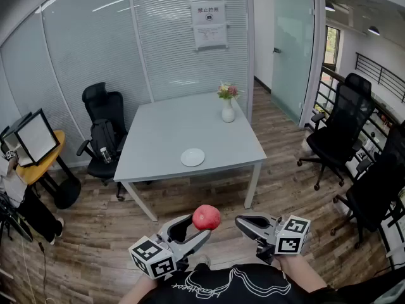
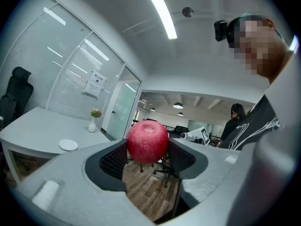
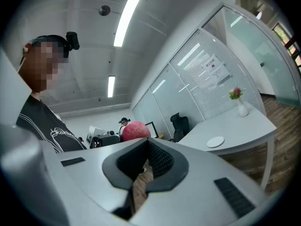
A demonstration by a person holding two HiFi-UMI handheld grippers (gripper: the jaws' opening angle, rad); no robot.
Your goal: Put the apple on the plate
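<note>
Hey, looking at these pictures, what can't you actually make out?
Sign, head view: print too small to read.
Apple, left gripper view: sides covered by the left gripper's pads. In the right gripper view, its lower part is hidden behind the right gripper.
Near right chair, head view: cut off by the right edge.

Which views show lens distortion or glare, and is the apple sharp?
Head view: the glass wall bows, the apple is sharp. Left gripper view: dark rounded corners, a bright ceiling lamp, apple sharp. Right gripper view: same curving, apple partly hidden.
</note>
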